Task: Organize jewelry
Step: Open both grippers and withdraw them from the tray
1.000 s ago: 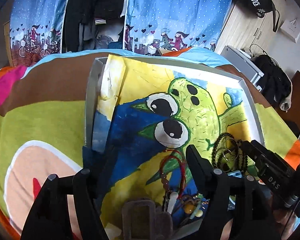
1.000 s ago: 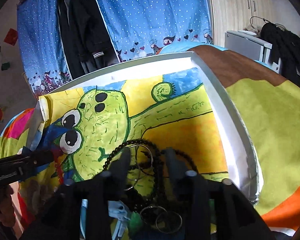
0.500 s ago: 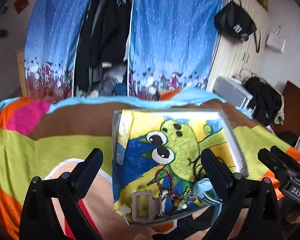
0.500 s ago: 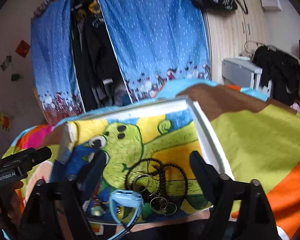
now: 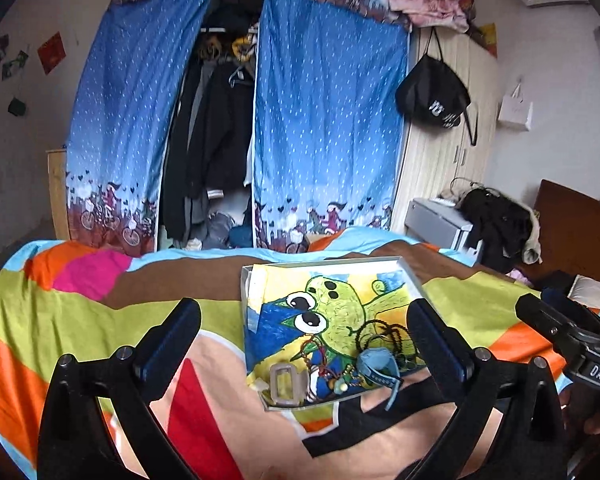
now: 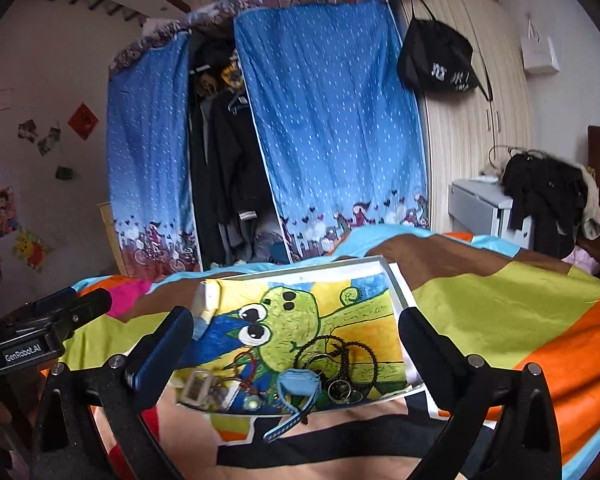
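- The left tongs (image 5: 304,320) stand wide apart with nothing between the fingers, held above the bed; the right tongs (image 6: 296,322) are spread just as wide and also grip nothing.
- A shallow white tray (image 5: 414,276) lies on the bedspread (image 5: 80,320), lined with a painted sheet showing a green big-eyed creature (image 6: 292,320).
- The jewelry is heaped at the tray's near end; a black bead string (image 6: 340,350) lies looped over several metal rings (image 6: 342,388); a red bead bracelet (image 5: 314,350) sits to its left.
- A light blue watch (image 6: 300,386) rests on the heap, its strap hanging over the near rim; a pale rectangular buckle-like piece (image 5: 286,382) lies at the near left corner.
- Behind the bed hangs a blue dotted wardrobe curtain (image 5: 324,120), parted on dark clothes.
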Action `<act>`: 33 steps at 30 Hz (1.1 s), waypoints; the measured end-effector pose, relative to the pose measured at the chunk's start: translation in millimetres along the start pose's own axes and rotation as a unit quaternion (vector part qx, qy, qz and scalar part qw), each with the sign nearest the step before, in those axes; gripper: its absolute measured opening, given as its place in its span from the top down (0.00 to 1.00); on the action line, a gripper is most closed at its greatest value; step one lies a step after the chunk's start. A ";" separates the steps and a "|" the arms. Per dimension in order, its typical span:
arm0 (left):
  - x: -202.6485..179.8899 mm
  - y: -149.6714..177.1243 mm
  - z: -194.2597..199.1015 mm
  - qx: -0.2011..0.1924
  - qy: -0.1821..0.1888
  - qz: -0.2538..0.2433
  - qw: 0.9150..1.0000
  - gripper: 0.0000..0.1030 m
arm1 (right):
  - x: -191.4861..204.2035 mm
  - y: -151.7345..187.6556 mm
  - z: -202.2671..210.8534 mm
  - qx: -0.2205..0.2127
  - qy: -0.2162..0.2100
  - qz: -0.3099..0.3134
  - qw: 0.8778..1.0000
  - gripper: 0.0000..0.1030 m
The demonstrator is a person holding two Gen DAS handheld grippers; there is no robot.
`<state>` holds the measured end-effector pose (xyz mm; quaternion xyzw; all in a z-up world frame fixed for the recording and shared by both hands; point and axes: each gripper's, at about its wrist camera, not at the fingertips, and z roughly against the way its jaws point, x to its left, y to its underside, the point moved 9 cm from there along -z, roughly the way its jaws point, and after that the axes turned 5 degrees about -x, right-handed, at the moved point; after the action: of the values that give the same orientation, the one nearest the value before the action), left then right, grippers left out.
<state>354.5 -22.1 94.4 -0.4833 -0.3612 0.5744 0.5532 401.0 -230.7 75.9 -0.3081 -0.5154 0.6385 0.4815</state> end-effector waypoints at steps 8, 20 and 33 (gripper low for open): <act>-1.2 0.1 71.4 -0.015 -0.011 0.001 1.000 0.02 | 13.4 -1.5 59.6 -0.018 -0.005 -0.005 1.000 0.00; -11.7 21.2 153.8 -0.044 -0.019 -0.010 0.999 0.02 | 45.3 20.3 137.7 -0.036 -0.007 0.008 0.999 0.00; -18.3 64.4 207.8 -0.065 -0.026 -0.040 0.997 0.02 | 66.5 52.3 207.6 -0.087 0.019 0.014 0.996 0.00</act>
<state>136.2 -23.4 92.6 -0.4881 -0.4312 0.5393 0.5338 177.7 -244.0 90.7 -0.3681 -0.5552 0.5923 0.4532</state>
